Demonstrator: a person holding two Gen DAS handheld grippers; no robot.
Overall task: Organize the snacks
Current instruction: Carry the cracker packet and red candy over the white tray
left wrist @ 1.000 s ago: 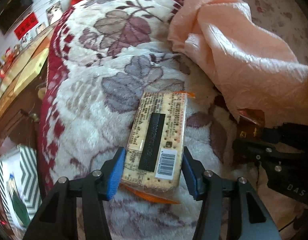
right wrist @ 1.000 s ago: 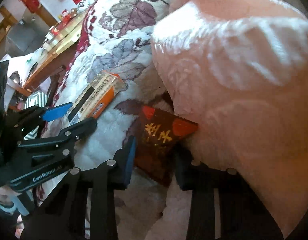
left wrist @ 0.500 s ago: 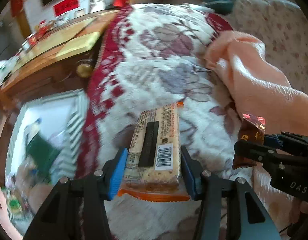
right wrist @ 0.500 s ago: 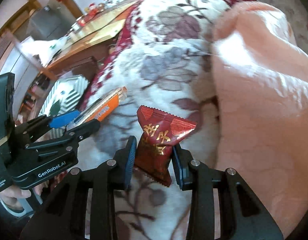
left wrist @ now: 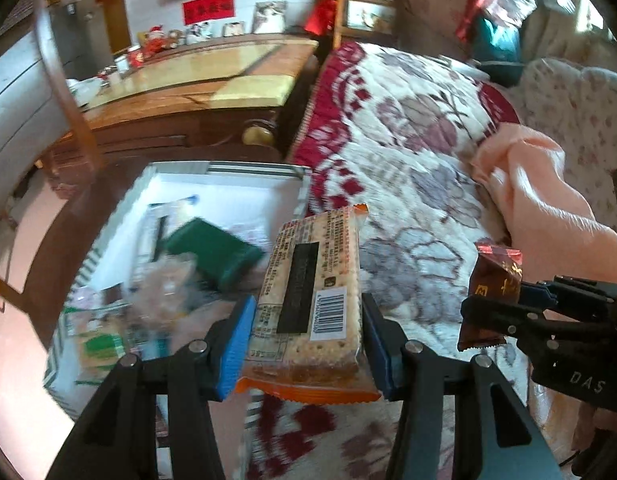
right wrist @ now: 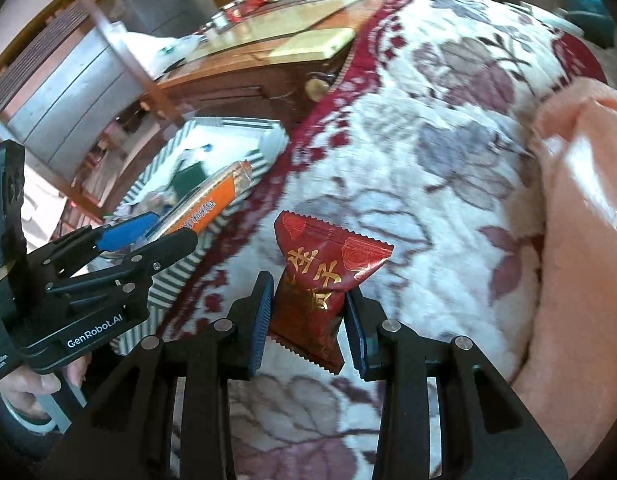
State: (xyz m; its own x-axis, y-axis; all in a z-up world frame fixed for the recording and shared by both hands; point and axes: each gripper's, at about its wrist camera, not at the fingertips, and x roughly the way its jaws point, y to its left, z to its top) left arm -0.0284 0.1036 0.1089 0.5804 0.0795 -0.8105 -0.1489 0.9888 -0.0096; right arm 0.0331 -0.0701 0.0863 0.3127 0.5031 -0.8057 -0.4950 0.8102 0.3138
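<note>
A cracker packet (left wrist: pixel 310 300) is clamped between the blue-padded fingers of the left gripper (left wrist: pixel 308 334), dead centre in the lower half of the left wrist view, barcode side up and orange crimped end at the bottom. It is held in the air above the seam where the floral blanket (left wrist: pixel 408 168) meets a striped white box (left wrist: pixel 120 216). Inside that box, at centre left of the frame, a dark green packet (left wrist: pixel 212 254) and some blurred clear wrappers are seen.

Over in the right wrist view, a dark red snack pouch (right wrist: pixel 322 284) with gold lettering is pinched at its waist by the fingers of the right gripper (right wrist: pixel 308 316), lower centre of the frame, lifted clear of the blanket. A peach cloth (right wrist: pixel 580 216) is heaped along the right edge. At the upper left of both views a wooden cabinet (left wrist: pixel 196 92) is glimpsed.
</note>
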